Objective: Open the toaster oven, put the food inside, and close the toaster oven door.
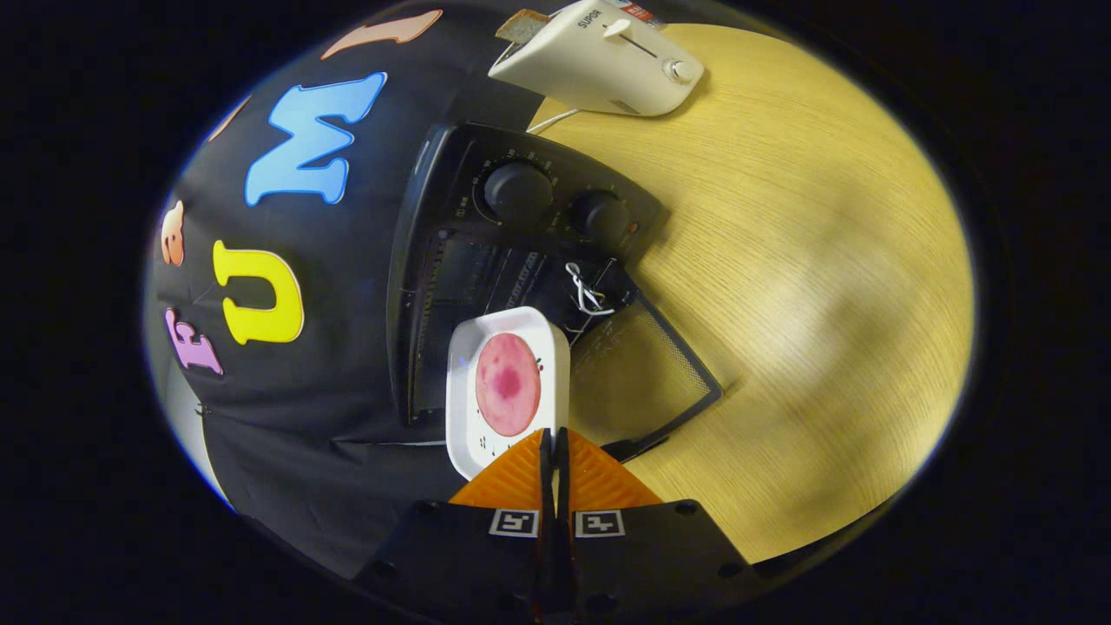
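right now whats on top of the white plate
A round pink slice of meat lies on the plate, which the gripper holds by its edge. The rim under the fingers is covered.

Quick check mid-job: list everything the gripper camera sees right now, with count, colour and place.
toaster oven: one, black, on the table against the booth wall, beyond the fingers
oven door: one, black-framed glass, swung open flat onto the table
plate: one, white, just ahead of the fingers, at the oven opening
food: one round slice, pink, on the plate
toaster: one, cream-white, beyond the oven, bread in its slot
table: one, light wood
gripper: one, fingers closed together on the plate's near edge
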Motion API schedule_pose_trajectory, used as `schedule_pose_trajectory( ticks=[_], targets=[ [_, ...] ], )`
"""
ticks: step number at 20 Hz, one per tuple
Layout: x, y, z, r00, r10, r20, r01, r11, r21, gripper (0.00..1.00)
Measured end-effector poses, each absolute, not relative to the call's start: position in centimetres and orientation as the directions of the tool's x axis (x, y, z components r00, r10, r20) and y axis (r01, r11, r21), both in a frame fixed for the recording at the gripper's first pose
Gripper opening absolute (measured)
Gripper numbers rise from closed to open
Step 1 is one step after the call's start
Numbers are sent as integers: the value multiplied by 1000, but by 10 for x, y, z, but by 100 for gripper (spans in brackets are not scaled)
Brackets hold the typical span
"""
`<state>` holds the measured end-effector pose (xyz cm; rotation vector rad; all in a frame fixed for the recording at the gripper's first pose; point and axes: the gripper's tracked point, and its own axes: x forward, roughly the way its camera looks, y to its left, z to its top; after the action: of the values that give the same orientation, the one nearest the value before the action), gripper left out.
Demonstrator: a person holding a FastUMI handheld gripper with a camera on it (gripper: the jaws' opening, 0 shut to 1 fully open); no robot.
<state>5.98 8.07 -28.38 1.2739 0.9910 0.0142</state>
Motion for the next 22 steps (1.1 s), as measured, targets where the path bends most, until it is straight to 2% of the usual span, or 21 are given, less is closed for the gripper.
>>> schedule_pose_trajectory(
  ticks=[9, 13, 16, 19, 22],
  targets=[
    [133, 104, -310, 722, 370, -585, 580, 137, 803, 1],
    [161, 113, -310, 781, 299, -549, 560, 55, 827, 2],
    [173, 116, -311, 795, 252, -552, 560, 45, 827, 2],
    [180, 125, -310, 792, 264, -550, 560, 43, 827, 2],
    [178, 133, -301, 814, 270, -515, 513, 82, 854, 13]
  ],
)
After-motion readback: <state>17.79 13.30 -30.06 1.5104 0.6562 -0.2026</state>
